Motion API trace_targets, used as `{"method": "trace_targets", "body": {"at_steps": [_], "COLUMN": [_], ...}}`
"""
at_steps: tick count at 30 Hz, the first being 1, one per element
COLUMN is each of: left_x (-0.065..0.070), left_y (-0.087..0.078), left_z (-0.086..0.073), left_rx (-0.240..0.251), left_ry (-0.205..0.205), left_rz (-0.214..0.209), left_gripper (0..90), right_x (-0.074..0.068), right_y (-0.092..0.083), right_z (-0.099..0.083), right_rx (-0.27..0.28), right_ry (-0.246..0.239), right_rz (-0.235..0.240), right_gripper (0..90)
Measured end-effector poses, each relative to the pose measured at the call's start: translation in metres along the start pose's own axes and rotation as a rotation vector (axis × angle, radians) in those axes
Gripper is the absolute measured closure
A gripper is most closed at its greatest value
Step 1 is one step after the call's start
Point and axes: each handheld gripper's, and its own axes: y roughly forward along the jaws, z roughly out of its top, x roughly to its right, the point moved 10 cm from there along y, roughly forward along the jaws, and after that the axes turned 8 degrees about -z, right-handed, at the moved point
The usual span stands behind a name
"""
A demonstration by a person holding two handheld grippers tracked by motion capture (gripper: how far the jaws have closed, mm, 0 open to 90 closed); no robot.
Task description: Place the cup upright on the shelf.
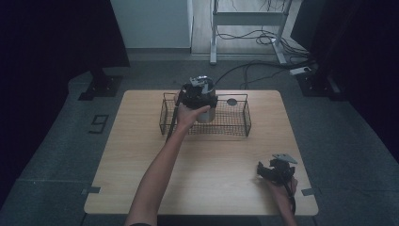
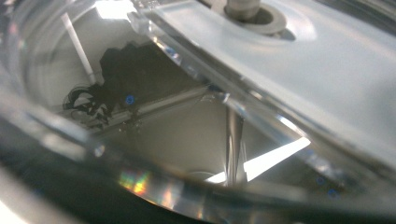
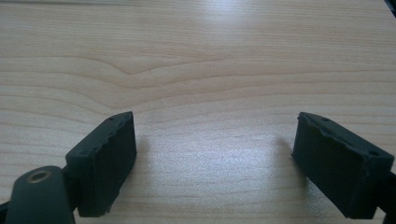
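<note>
High view overlooks table (image 1: 141,165); right gripper view skims it; left perhaps pressed against glass.

One sign can be read: a dark digit marker (image 1: 99,124) lies on the grey floor at the left of the high view, just beside the left edge of the wooden surface (image 1: 141,165); it reads as a 9 from the camera's side, though it could as well be a 6 seen upside down; no other text, label or brand can be read, neither on the surface nor in the two gripper views.
</note>
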Motion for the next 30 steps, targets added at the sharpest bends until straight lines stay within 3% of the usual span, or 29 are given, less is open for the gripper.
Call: {"method": "trace_targets", "body": {"at_steps": [17, 30], "left_x": [-0.012, -0.019], "left_y": [0.018, 0.038], "left_z": [-0.013, -0.036], "left_rx": [-0.029, -0.078], "left_ry": [-0.018, -0.048], "left_rz": [0.031, 0.071], "left_gripper": [3.8, 3.8], "right_x": [0.0, 0.0], "right_y": [0.0, 0.0], "right_z": [0.0, 0.0], "right_rx": [0.0, -0.001], "right_ry": [0.0, 0.001], "right_rz": [0.0, 0.0], "right_gripper": [13.1, 13.1]}}
